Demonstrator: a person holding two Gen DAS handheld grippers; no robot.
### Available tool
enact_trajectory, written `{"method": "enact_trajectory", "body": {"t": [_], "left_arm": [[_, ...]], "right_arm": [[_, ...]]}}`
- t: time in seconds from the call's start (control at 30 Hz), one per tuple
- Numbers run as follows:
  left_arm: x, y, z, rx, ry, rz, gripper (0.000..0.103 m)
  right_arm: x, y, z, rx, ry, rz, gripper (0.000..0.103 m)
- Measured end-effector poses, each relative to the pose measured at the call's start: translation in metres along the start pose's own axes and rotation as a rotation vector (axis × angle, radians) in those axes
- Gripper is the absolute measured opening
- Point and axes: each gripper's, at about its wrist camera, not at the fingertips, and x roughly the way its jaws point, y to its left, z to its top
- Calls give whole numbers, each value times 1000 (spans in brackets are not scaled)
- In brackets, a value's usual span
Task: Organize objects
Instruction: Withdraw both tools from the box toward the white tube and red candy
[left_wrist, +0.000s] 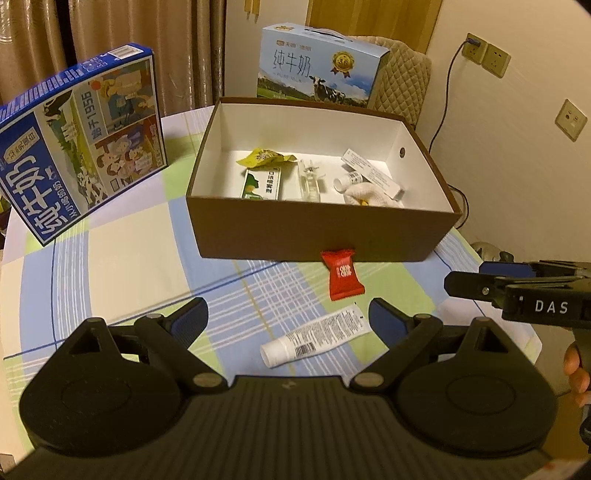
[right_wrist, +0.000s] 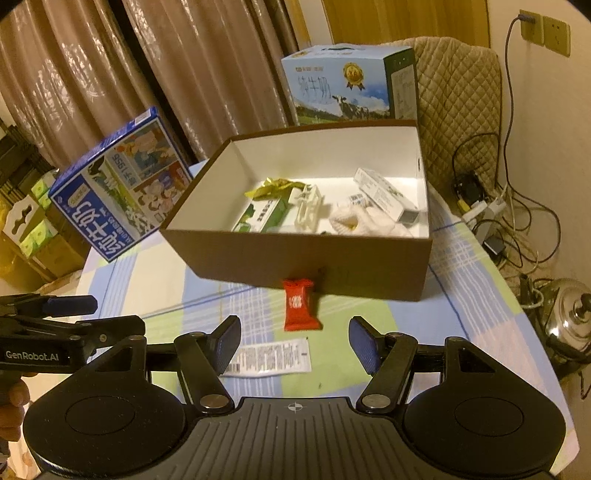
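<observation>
Red packet (left_wrist: 342, 273) against box wall (left_wrist: 295, 236)

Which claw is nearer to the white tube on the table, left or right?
Probably the left. The left claw is open right over the white tube, which lies between its fingers. The right claw is also open, with the tube lower-left, partly behind one finger.

The table wears a smooth checked cloth (left_wrist: 122, 280); on it the brown box (left_wrist: 317, 232) looks like matt cardboard, white inside, and the red sweet wrapper (left_wrist: 342, 275) is glossy foil. The white tube (left_wrist: 314, 338) is smooth plastic; both grippers' black arms look matt plastic
</observation>
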Motion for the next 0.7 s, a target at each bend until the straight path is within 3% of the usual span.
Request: {"method": "enact_trajectory", "body": {"t": [0.7], "left_arm": [[13, -2, -38, 62, 31, -18, 92]], "right_arm": [[5, 2, -35, 37, 73, -22, 62]]}}
